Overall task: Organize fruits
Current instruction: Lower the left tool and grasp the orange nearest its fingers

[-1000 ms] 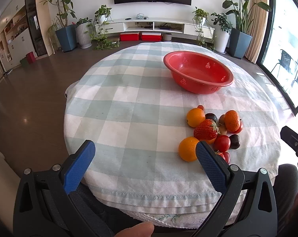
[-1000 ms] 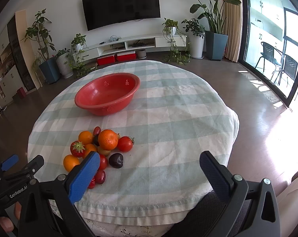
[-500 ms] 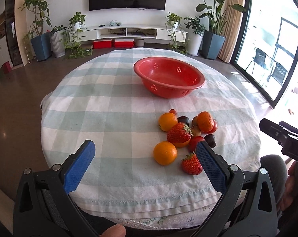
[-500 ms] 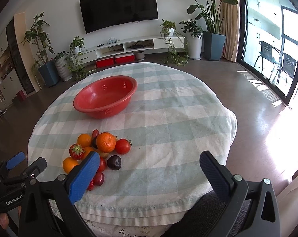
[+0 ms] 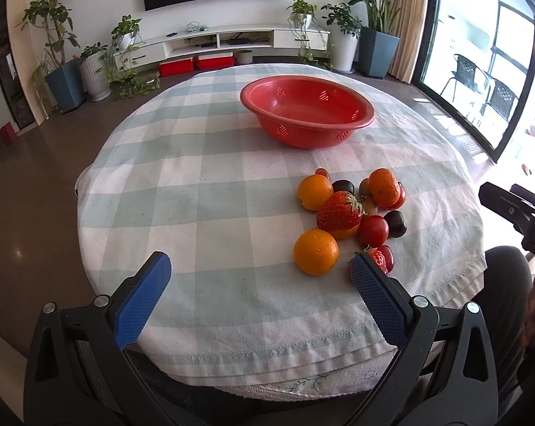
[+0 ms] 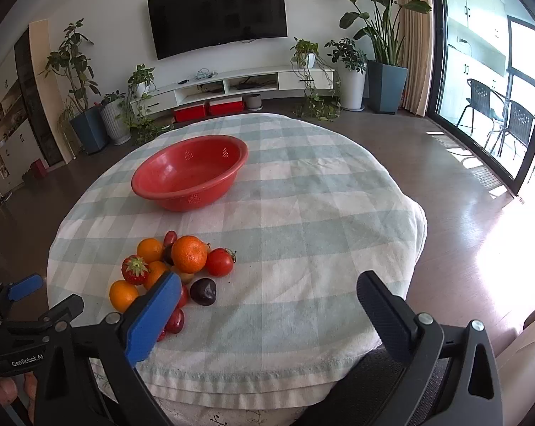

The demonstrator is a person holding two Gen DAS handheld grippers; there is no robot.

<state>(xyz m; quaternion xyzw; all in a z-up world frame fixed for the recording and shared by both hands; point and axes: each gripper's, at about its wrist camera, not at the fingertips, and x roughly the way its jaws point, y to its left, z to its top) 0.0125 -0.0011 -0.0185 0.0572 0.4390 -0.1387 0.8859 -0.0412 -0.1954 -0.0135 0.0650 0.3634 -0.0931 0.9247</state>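
Both claws hung over the near edge of the checked tablecloth (image 5: 210, 191), and neither had a thing in it: the left gripper (image 5: 260, 266) gaped wide, the right gripper (image 6: 269, 285) just as wide. The fruit pile (image 5: 349, 213) sat in a heap on the cloth, near the red colander bowl (image 5: 306, 110) but apart from it, nothing inside the bowl. The left view caught a half-hidden strawberry (image 5: 377, 259) behind its fingertip; the right view alone showed the dark plum (image 6: 203, 291) lying clear
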